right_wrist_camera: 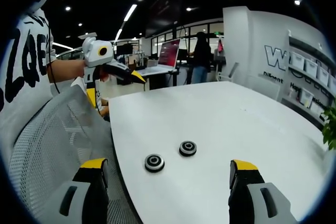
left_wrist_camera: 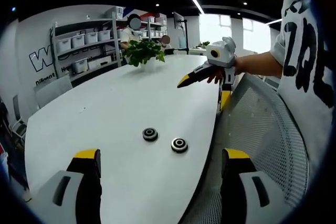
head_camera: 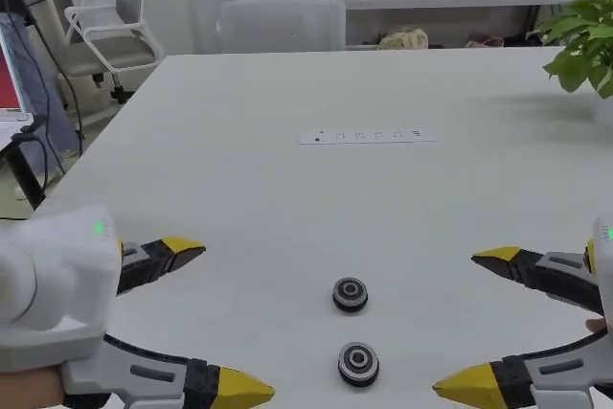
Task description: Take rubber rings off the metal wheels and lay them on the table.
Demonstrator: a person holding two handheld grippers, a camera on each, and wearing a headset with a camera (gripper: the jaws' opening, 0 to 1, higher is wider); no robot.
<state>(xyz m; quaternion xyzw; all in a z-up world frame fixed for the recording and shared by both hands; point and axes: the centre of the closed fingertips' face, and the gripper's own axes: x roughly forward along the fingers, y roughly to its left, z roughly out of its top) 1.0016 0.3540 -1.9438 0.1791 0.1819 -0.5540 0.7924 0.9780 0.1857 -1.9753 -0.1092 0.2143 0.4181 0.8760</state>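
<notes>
Wheels: two metal wheels [head_camera: 350, 294], black rubber rings [head_camera: 344, 365] on, near tabletop's [head_camera: 287, 208] front edge.
Claws: left gripper [head_camera: 230, 321], right gripper [head_camera: 460, 323] spread wide, flanking them.
Around: power strip [head_camera: 367, 136] mid-tabletop; plant [head_camera: 584, 45], right edge.

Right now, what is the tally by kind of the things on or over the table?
Wheels with rubber rings: 2
Grippers: 2, left gripper and right gripper
Power strip: 1
Potted plant: 1
Total: 6
</notes>
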